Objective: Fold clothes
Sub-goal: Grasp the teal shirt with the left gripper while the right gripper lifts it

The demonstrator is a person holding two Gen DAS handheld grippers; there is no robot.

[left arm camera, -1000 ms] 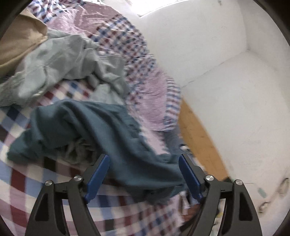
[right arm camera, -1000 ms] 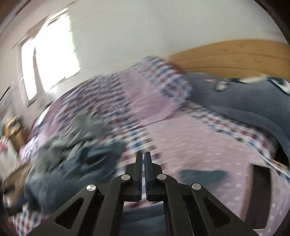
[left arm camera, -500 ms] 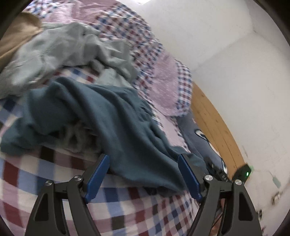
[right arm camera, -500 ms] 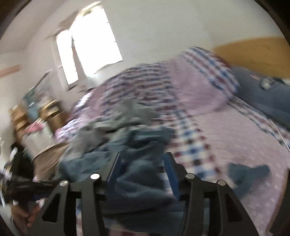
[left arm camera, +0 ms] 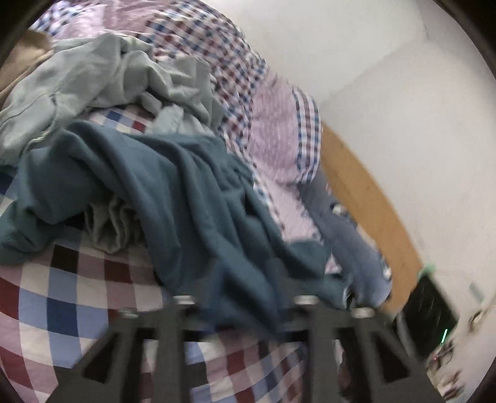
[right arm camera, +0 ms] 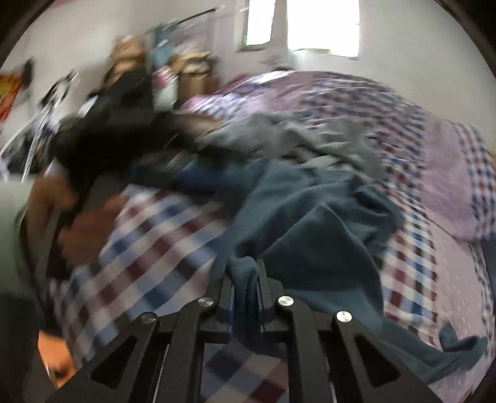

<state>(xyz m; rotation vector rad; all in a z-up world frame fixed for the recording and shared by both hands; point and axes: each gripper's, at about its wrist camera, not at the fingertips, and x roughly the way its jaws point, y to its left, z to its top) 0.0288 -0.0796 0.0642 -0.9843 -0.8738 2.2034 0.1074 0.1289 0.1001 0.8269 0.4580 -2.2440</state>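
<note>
A crumpled teal garment (left arm camera: 173, 192) lies on the checked bedspread (left arm camera: 62, 310). Its near edge is draped over my left gripper (left arm camera: 245, 291) and hides the fingertips. Those jaws are closing but still stand well apart, with teal cloth between them. In the right wrist view the same teal garment (right arm camera: 310, 223) spreads ahead. My right gripper (right arm camera: 245, 276) is closing, its jaws nearly together with a fold of the garment's edge pinched between them. A pale grey-green garment (left arm camera: 93, 77) lies bunched behind the teal one and also shows as the grey-green heap (right arm camera: 310, 136).
A lilac pillow (left arm camera: 279, 139) and a blue-grey pillow (left arm camera: 350, 241) lie by the wooden headboard (left arm camera: 365, 201). A tan cloth (left arm camera: 24, 59) sits far left. A person's hand (right arm camera: 86, 232) is at the bed's left edge. Boxes and clutter (right arm camera: 192, 71) stand below the window (right arm camera: 310, 24).
My right gripper swung left across the bed, opened, then closed on the teal garment's edge. My left gripper's jaws narrowed, and the teal cloth now covers its blue pads.
</note>
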